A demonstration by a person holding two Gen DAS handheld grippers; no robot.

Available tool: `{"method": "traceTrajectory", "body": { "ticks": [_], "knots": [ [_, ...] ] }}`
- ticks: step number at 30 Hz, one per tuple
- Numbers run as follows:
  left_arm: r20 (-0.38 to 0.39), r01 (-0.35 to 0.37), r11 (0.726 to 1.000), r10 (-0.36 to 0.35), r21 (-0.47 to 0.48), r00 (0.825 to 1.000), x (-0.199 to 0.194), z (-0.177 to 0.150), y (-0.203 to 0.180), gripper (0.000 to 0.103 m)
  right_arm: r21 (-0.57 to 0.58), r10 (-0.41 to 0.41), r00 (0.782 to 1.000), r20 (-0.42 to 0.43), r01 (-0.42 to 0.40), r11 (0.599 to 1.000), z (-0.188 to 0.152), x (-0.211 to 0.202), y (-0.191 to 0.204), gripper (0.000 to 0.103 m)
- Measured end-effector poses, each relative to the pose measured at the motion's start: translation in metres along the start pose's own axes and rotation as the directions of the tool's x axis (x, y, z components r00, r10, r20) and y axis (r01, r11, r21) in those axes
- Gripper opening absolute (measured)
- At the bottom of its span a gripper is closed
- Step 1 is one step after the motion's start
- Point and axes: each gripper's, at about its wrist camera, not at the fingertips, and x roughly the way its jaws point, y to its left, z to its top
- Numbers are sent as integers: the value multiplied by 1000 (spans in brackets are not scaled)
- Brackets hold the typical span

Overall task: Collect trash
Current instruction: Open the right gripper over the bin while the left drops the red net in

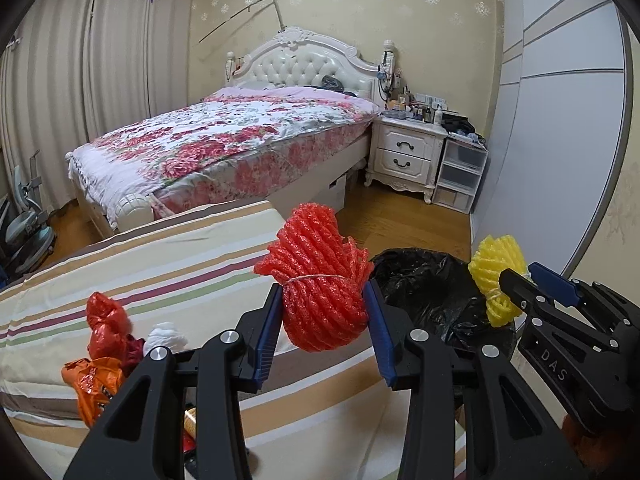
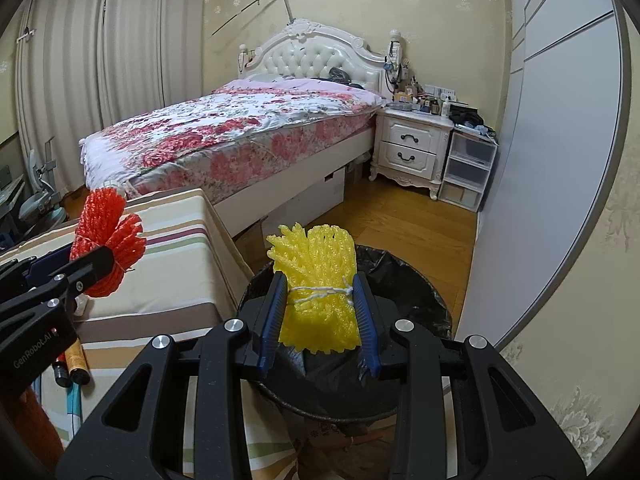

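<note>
left gripper (image 1: 326,316) fingers clamp red foam net (image 1: 318,284) over striped surface (image 1: 160,256); right gripper (image 2: 322,316) fingers clamp yellow foam net (image 2: 316,292) above bin (image 2: 412,280), likely poised to drop

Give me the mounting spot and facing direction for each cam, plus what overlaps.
Left wrist: sits on the left gripper, looks along its fingers at the red foam net it clamps, bed beyond; right gripper enters at right.
Right wrist: sits on the right gripper, looks over the yellow foam net it clamps and the black-lined bin; left gripper enters at left.
Shared: both nets, bin, bed, nightstand, striped cover.
</note>
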Motion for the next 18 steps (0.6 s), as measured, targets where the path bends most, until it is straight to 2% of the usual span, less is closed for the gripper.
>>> {"method": "traceTrajectory", "body": {
  "ticks": [7,14,18],
  "knots": [
    [-41,12,999,-10,38,999,34,6,-23,41,33,-14,1000,-28,14,999,0,20,-17,33],
    [-49,4,997,0,77,999,53,13,-43,41,68,-27,998,-54,31,997,-2,37,-31,34],
    [-54,0,996,5,92,999,63,15,-50,45,78,-36,997,-69,41,996,-2,47,-36,35]
  ]
}}
